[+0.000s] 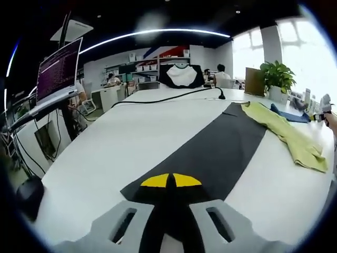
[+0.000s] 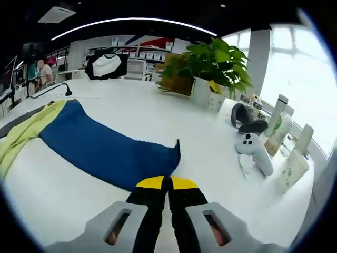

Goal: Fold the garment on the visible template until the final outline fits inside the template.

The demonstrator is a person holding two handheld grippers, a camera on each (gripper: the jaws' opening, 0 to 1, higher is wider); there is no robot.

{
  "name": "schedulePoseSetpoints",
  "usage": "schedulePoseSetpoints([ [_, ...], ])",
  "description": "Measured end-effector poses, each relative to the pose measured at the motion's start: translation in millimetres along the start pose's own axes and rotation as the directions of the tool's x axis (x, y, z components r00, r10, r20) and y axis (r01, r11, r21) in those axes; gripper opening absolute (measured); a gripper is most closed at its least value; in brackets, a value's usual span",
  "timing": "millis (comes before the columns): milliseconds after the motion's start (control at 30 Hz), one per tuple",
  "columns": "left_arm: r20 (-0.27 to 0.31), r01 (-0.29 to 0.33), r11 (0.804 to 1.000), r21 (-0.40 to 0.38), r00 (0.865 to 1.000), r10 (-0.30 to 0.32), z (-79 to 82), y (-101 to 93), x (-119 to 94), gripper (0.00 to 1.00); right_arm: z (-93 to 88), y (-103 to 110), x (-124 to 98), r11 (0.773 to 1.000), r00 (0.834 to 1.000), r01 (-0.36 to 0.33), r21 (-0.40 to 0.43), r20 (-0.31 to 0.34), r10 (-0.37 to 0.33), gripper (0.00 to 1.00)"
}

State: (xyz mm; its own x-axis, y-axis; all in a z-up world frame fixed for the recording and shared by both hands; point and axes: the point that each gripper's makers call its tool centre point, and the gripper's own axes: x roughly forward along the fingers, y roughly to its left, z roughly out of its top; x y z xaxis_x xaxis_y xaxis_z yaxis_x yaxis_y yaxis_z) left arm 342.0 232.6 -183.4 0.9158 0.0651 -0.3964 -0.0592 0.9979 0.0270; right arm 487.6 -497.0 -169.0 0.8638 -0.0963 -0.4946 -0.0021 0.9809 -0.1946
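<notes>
A long black template (image 1: 221, 145) lies flat on the white table (image 1: 131, 137). A yellow-green garment (image 1: 287, 132) lies crumpled along its far right edge, and a blue cloth (image 1: 289, 115) lies beyond that. My left gripper (image 1: 169, 181) is shut, its yellow tips over the template's near corner, and I see nothing between them. In the right gripper view the blue cloth (image 2: 100, 147) is spread out, one corner curled up, with the yellow-green garment (image 2: 23, 134) and the template (image 2: 18, 120) to its left. My right gripper (image 2: 168, 183) is shut at the blue cloth's near edge.
A potted plant (image 2: 213, 66), several bottles (image 2: 287, 142), white controllers (image 2: 253, 150) and a dark headset (image 2: 245, 118) stand along the table's right side. A black cable (image 1: 158, 100) crosses the far end. A monitor on a stand (image 1: 58, 71) stands left of the table.
</notes>
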Motion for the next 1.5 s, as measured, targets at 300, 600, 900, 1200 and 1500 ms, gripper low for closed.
schedulePoseSetpoints([
  [300, 0.004, -0.006, 1.0, 0.003, 1.0, 0.006, 0.8, 0.5, 1, 0.0, -6.9, -7, 1, 0.998, 1.0, 0.029, -0.054, -0.009, -0.029, 0.0],
  [600, -0.002, -0.018, 1.0, 0.014, 1.0, 0.018, 6.5, 4.8, 15, 0.0, -11.0, -15, 10, 0.986, 0.997, 0.068, -0.152, -0.024, -0.072, 0.0],
  [900, 0.001, -0.016, 0.999, 0.03, 1.0, 0.016, 10.0, 7.4, 22, 0.0, -8.5, -30, 10, 0.983, 0.994, 0.106, -0.149, -0.01, -0.108, 0.0],
  [1200, -0.001, -0.044, 0.996, 0.071, 0.999, 0.044, 12.1, 14.7, 27, 0.0, -12.3, -35, 10, 0.98, 0.993, 0.111, -0.163, -0.014, -0.115, 0.0],
  [1500, -0.012, -0.066, 0.994, 0.092, 0.998, 0.068, 15.2, 27.6, 38, 0.0, -14.4, -42, 15, 0.959, 0.994, 0.101, -0.264, -0.016, -0.109, 0.0],
])
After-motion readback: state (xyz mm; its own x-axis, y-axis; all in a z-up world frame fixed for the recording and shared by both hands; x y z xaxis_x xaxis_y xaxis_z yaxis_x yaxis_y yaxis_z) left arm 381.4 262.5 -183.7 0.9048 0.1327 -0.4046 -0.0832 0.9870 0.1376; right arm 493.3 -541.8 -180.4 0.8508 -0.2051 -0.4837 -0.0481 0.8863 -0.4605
